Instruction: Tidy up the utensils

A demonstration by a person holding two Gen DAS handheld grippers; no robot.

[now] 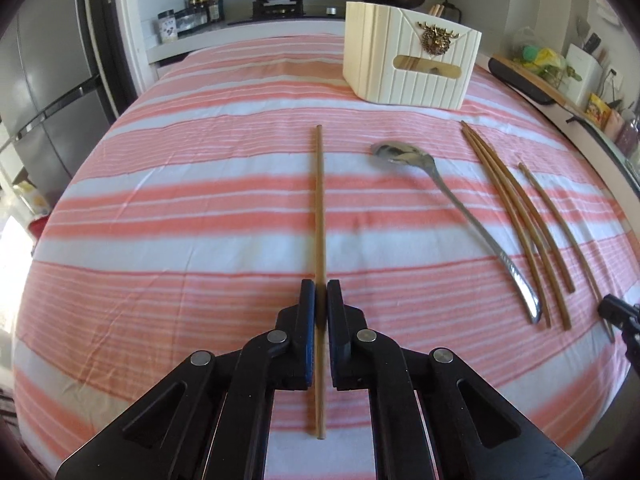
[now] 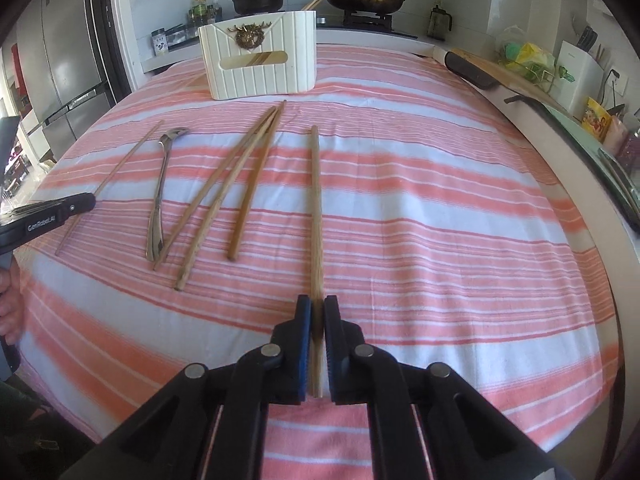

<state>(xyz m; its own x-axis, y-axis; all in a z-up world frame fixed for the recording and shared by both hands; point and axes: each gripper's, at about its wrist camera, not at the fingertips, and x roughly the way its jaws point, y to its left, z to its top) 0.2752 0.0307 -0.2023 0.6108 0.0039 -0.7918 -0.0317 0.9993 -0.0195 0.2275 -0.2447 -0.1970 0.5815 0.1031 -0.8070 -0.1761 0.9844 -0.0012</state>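
One piece of lettering can be read: "GenRobot.AI" in pale letters along the black side of the left tongs (image 2: 48, 216), which reach in from the left edge of the right wrist view, left of the spoon (image 2: 160, 196). The spice jars (image 2: 160, 42) left of the cream utensil holder (image 2: 260, 60) carry labels, but their print is too small to make out. The yellow packet (image 2: 596, 120) far to the holder's right shows a picture and print that cannot be read.
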